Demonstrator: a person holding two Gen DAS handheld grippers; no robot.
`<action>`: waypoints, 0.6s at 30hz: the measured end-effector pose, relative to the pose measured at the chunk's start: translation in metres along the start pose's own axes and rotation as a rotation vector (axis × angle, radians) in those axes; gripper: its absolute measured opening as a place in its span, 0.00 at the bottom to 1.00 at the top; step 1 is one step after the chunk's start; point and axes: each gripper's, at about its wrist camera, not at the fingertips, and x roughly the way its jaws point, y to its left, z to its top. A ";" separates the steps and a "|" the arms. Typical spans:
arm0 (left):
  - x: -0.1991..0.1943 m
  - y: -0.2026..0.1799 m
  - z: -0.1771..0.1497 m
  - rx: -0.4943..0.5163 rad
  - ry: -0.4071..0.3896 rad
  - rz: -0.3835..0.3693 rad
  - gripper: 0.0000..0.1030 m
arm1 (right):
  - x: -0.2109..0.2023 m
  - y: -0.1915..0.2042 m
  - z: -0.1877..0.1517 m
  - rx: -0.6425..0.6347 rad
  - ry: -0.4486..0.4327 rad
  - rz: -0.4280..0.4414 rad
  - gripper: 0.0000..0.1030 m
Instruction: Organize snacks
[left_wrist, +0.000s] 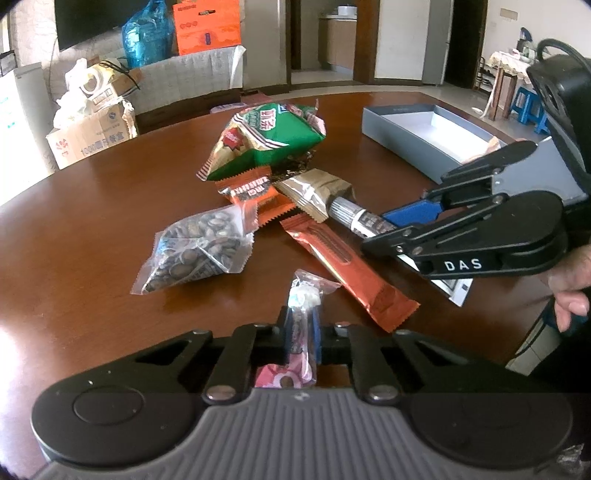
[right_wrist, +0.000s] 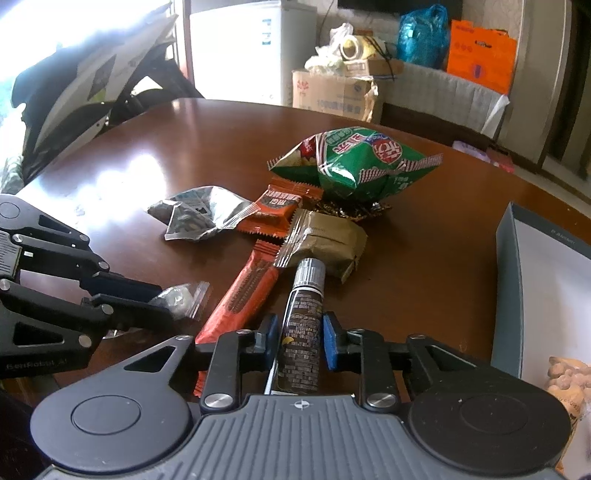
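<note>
So the grey box (left_wrist: 413, 127) is the drop-off spot here, and it's barely been used: from the right wrist view there's only what looks like one pale bag of peanuts (right_wrist: 567, 384) sitting in its near corner, rest of it bare. Everything else is still piled on the bench (left_wrist: 110, 206) to the left of the box: the big green chip bag (left_wrist: 269, 142) at the far end, the small orange wafer pack (left_wrist: 255, 195) and olive packet (left_wrist: 317, 192) just in front of it, the clear seed bag (left_wrist: 195, 251) further out left, and the long orange bar (left_wrist: 347, 266) lying nearest the box side. Both grabs look made, though. The left hand-held gripper (left_wrist: 301, 332) is clenched on a small pink candy packet (left_wrist: 301, 321), and the right hand-held gripper (right_wrist: 300, 341) has its pads against a dark tube with a silver cap (right_wrist: 301, 332), gripping it. I'd say it's early days, two items in hand and about five still waiting.
</note>
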 end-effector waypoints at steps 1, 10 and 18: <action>0.000 0.001 0.000 -0.003 -0.002 0.003 0.04 | 0.000 0.000 0.000 0.001 -0.003 0.001 0.25; -0.007 0.002 0.006 -0.021 -0.033 0.014 0.04 | -0.009 -0.007 0.003 0.035 -0.033 0.010 0.25; -0.019 0.001 0.014 -0.039 -0.078 0.028 0.04 | -0.021 -0.013 0.006 0.056 -0.069 0.004 0.25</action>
